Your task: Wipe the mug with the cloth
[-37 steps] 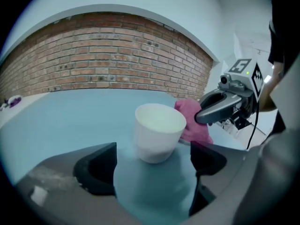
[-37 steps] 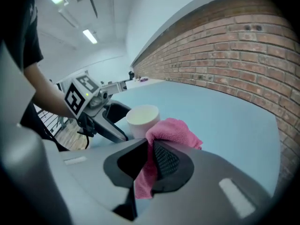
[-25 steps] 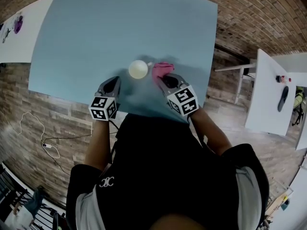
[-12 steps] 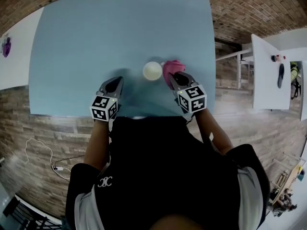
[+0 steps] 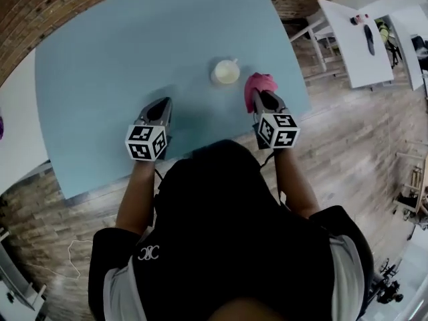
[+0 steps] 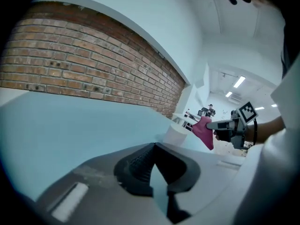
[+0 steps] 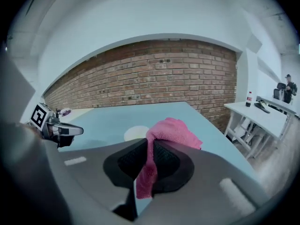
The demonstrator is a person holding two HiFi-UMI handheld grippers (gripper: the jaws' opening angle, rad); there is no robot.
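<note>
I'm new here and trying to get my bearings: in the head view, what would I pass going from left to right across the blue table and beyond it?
left tongs → mug → pink cloth → white side table

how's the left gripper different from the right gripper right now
The right gripper is shut on the pink cloth; the left gripper is shut on nothing. In the head view the right gripper sits near the mug, while the left gripper is farther from it, over bare blue table. Both have their jaws together and are above the table.
</note>
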